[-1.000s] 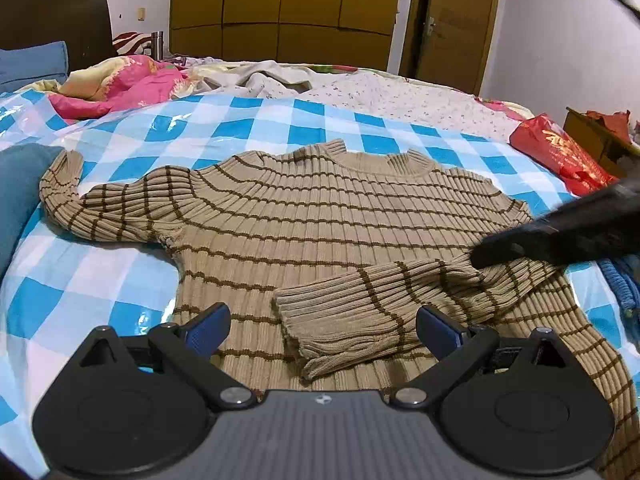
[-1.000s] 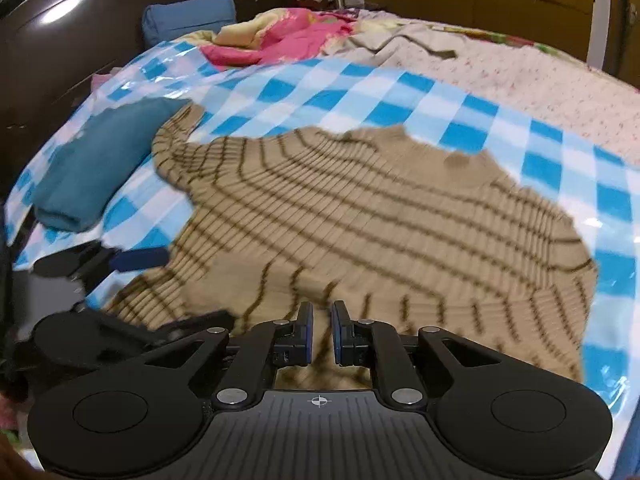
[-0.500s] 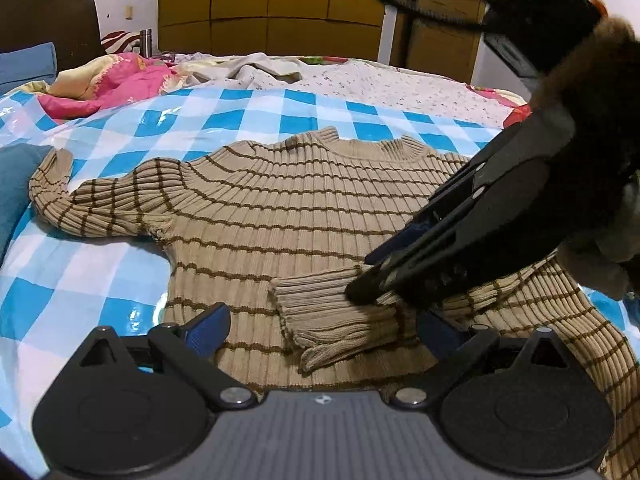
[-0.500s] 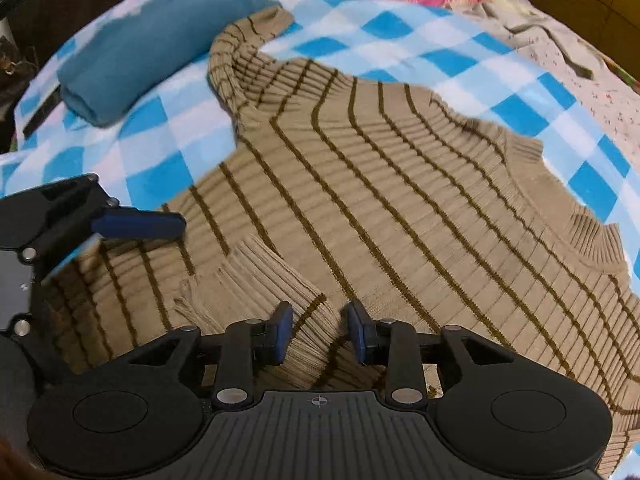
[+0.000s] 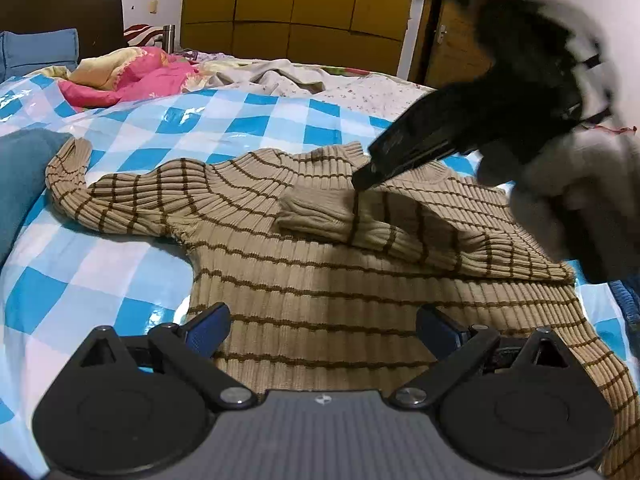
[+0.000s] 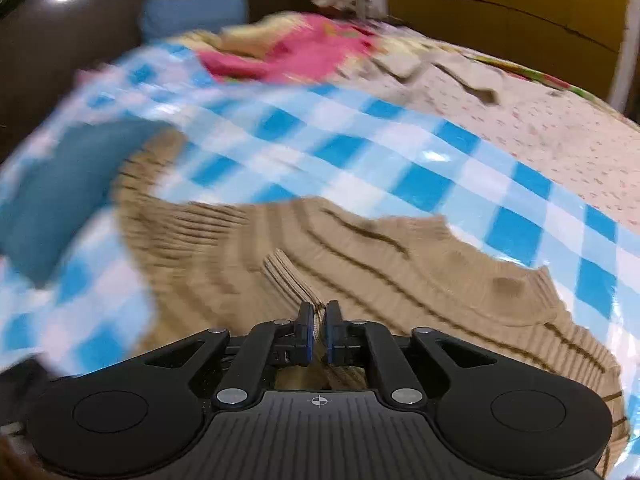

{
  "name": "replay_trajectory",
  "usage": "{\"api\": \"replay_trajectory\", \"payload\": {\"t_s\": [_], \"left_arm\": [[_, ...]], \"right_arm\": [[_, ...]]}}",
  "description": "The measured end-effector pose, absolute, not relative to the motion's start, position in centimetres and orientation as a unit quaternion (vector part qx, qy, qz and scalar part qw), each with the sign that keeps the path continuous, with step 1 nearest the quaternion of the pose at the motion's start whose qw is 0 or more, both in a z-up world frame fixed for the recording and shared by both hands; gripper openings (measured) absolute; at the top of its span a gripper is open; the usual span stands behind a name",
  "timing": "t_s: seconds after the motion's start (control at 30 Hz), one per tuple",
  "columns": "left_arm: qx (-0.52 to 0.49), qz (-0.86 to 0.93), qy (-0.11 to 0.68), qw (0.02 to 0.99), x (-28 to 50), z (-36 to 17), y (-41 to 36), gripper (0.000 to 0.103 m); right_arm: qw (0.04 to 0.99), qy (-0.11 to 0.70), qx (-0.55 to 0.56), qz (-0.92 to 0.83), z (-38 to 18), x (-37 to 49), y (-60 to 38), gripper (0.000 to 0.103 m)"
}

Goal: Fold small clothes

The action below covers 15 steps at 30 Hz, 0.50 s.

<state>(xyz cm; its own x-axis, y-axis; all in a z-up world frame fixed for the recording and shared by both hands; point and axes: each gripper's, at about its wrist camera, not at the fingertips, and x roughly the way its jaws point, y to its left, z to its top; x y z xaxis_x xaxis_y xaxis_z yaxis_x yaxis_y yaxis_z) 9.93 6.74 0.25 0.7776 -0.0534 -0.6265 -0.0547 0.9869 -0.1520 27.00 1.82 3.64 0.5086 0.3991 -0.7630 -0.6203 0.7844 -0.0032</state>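
Observation:
A tan ribbed sweater (image 5: 320,280) with brown stripes lies flat on the checked sheet. Its right sleeve (image 5: 400,232) is folded across the chest, the cuff (image 5: 312,212) lying just below the collar. My right gripper (image 5: 362,180) comes in from the upper right; its jaws are closing on that sleeve. In the blurred right wrist view the gripper (image 6: 318,320) has ribbed fabric pinched between its blue pads. My left gripper (image 5: 322,328) stands open low over the sweater's hem, with nothing gripped. The left sleeve (image 5: 120,196) stretches out to the left.
A blue-and-white checked sheet (image 5: 80,272) covers the bed. A folded blue garment (image 5: 20,184) lies at the left edge, and a pink blanket (image 5: 132,80) is bunched at the back. A hand in grey (image 5: 580,200) holds the right gripper. Brown wardrobes (image 5: 300,8) stand behind.
The right gripper came in from the right, opened a little, then shut on the right sleeve. It carried the cuff from near the hem up toward the collar. The left gripper stayed put.

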Motion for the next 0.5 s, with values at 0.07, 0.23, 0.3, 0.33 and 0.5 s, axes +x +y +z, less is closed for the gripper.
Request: {"api": "replay_trajectory", "payload": {"t_s": [0.07,0.23,0.3,0.33,0.5], "left_arm": [[-0.082,0.002,0.331,0.94,9.9,0.3,6.9,0.103],[-0.091,0.001,0.326,0.941,9.8,0.4,7.2,0.103],[-0.093,0.003,0.324,0.942,9.7,0.5,7.3,0.103],[-0.095,0.004,0.323,0.942,9.6,0.6,7.4,0.103],[-0.098,0.021,0.318,0.943,9.3,1.0,8.1,0.103]], "right_arm": [[0.863,0.396,-0.146,0.276,2.6,28.0,1.8,0.012],[0.884,0.371,-0.115,0.259,4.1,27.2,-0.7,0.012],[0.88,0.363,-0.11,0.287,4.8,25.2,-1.1,0.013],[0.871,0.369,-0.11,0.305,4.6,24.3,-1.0,0.013],[0.829,0.457,-0.139,0.292,0.6,24.0,0.8,0.015]]}}
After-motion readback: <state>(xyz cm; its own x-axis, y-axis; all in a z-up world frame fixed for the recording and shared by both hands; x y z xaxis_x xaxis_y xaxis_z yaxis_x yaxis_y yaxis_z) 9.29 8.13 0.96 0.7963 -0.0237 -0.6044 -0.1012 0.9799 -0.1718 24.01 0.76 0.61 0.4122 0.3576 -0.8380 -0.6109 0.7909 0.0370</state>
